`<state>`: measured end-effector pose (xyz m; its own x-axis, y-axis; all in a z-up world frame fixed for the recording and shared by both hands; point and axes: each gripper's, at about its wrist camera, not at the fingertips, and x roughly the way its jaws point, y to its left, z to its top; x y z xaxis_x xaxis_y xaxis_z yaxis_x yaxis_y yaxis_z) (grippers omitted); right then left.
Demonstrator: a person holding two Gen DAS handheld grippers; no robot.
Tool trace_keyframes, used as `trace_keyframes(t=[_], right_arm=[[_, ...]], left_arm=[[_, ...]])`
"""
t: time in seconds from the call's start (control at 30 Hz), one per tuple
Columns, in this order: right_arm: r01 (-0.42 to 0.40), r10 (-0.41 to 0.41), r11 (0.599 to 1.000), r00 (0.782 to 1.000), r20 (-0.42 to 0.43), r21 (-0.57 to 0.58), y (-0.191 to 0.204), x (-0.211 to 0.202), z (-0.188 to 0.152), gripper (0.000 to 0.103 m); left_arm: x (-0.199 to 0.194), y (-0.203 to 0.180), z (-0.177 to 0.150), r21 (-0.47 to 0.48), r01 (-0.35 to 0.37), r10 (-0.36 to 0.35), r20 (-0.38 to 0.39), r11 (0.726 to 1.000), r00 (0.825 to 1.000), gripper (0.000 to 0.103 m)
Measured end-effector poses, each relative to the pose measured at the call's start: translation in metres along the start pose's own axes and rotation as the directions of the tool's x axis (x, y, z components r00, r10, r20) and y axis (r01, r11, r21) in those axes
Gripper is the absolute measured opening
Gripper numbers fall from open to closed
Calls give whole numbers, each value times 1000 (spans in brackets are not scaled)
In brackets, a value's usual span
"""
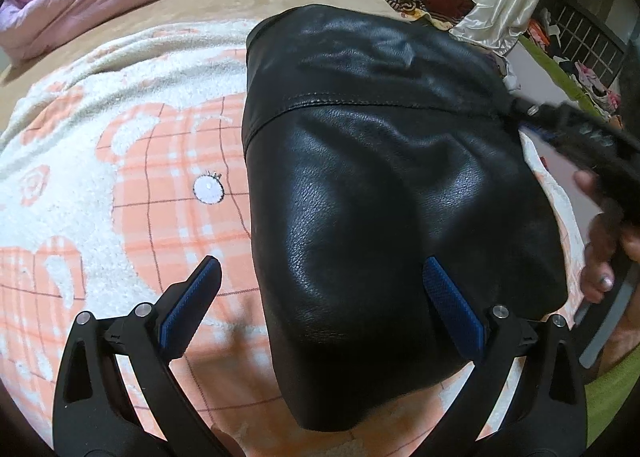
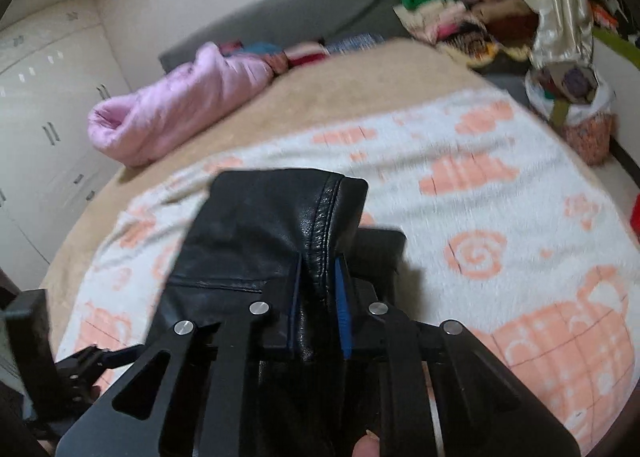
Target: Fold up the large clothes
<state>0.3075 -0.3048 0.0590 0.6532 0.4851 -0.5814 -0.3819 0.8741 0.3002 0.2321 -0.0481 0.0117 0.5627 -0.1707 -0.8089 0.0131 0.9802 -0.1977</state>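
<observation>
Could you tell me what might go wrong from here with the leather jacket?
1. The right gripper is shut only on a thick seamed fold of the black leather jacket; the smooth, heavy leather might slip out as it is lifted.
2. The left gripper is open and holds nothing, so the jacket's bulk could sag or unfold.
3. Dragging the jacket may rumple the fleece blanket beneath.

Right gripper point(image 1: 576, 129) blurred at the left wrist view's edge, jaws not readable there. Leather jacket point(image 2: 264, 225) hides its own lower part behind the gripper body in the right wrist view. Clothes pile point(image 2: 460, 21) smeared, single garments indistinguishable. Blanket point(image 1: 120, 161) partly covered by the jacket.
</observation>
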Motion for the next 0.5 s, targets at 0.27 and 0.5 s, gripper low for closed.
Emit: trace_keyframes(t=[0.27,0.5], right_arm=[[94,-95,994,995,-33,-47,-7,8,1,14],[136,-126,989,979,-163,53,-43,47,-22,31]], left_arm=[[9,-3,-1,0,22,-22,-26,1000,999,95],[11,-4,-7,-8,51,-51,-32,999,998,95]])
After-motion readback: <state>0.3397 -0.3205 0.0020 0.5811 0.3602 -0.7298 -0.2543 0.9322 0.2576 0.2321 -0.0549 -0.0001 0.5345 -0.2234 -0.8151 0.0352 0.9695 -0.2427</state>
